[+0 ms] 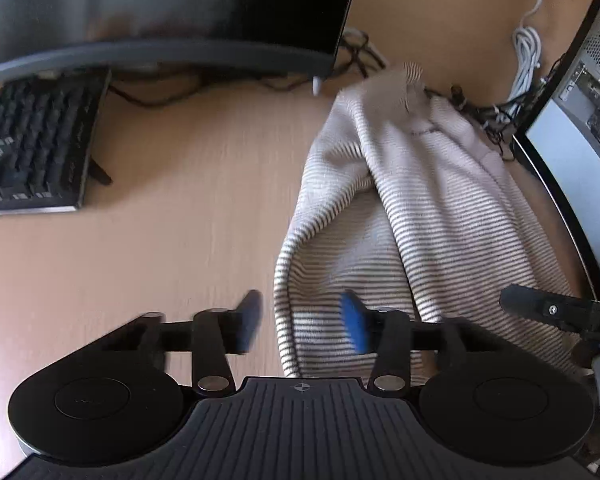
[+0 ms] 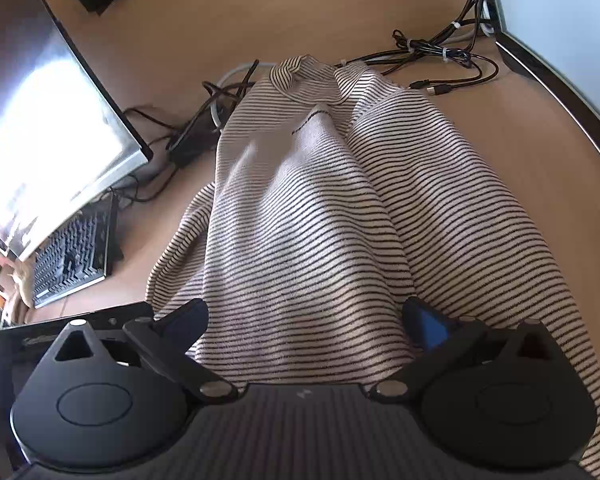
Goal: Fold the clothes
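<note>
Black keyboard [image 1: 32, 144] under monitor [image 1: 160, 12] on wooden desk [image 1: 180, 200]; tangled cables [image 2: 432, 56] behind.

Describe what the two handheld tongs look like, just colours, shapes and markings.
Both are matte black plastic. The left tongs have a ribbed centre plate with a small crosshair mark, round discs either side, silver pivot pins and blue pads. The right tongs match: ribbed plate, round discs, silver pins, blue pads. No sleeves or hands show.
</note>
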`<state>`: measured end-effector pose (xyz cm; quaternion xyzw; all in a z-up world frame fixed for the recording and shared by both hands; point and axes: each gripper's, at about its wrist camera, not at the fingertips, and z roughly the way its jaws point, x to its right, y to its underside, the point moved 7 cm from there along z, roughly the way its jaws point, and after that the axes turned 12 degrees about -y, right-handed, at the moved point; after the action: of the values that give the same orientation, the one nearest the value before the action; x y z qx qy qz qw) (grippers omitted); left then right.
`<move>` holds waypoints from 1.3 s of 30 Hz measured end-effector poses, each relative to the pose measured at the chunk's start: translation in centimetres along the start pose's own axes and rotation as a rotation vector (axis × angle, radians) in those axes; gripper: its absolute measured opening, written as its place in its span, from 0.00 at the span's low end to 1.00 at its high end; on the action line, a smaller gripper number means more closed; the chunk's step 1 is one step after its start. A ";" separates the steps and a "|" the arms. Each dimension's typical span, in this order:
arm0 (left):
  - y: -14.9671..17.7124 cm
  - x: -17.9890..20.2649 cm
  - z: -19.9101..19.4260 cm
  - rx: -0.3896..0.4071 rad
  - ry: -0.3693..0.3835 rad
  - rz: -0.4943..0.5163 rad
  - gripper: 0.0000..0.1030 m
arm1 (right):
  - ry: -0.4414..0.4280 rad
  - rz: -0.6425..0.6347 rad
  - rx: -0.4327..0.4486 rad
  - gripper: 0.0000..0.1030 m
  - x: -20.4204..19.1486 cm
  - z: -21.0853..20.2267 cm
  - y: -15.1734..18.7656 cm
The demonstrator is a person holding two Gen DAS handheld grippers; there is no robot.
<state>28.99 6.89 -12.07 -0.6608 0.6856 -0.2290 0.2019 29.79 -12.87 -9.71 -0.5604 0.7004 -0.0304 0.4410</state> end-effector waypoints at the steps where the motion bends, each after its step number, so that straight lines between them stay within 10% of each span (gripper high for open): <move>1: -0.1 0.0 0.1 -0.004 -0.002 0.012 0.44 | 0.002 0.006 -0.004 1.00 0.0 -0.2 -0.2; 6: -0.3 -0.1 0.6 -0.021 -0.013 0.074 0.36 | 0.019 -0.046 -0.053 1.00 -0.5 -0.1 -0.1; 17: -1.4 2.0 4.1 -0.019 -0.071 0.197 0.50 | 0.092 -0.236 -0.079 1.00 -2.2 0.1 2.5; 21: -1.3 2.6 4.5 0.002 -0.062 0.216 0.33 | 0.082 -0.194 -0.073 1.00 -2.2 -0.2 2.6; 23: -1.1 2.7 4.4 0.028 -0.071 0.241 0.10 | 0.078 -0.193 -0.078 1.00 -2.3 -0.2 2.7; 26: -0.2 1.7 3.6 0.072 -0.099 0.291 0.08 | 0.068 -0.196 -0.093 1.00 -2.6 -0.5 3.2; 35: -6.0 -14.7 -2.3 0.223 -0.515 0.241 0.09 | 0.050 -0.195 -0.122 1.00 -3.6 -3.0 6.3; 39: -8.9 -15.9 -2.8 0.301 -0.590 0.288 0.11 | 0.011 -0.155 -0.166 1.00 -5.7 -1.7 6.8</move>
<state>35.33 22.74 -5.00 -0.5580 0.6425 -0.0963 0.5163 23.47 -6.52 -8.99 -0.6473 0.6575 -0.0094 0.3856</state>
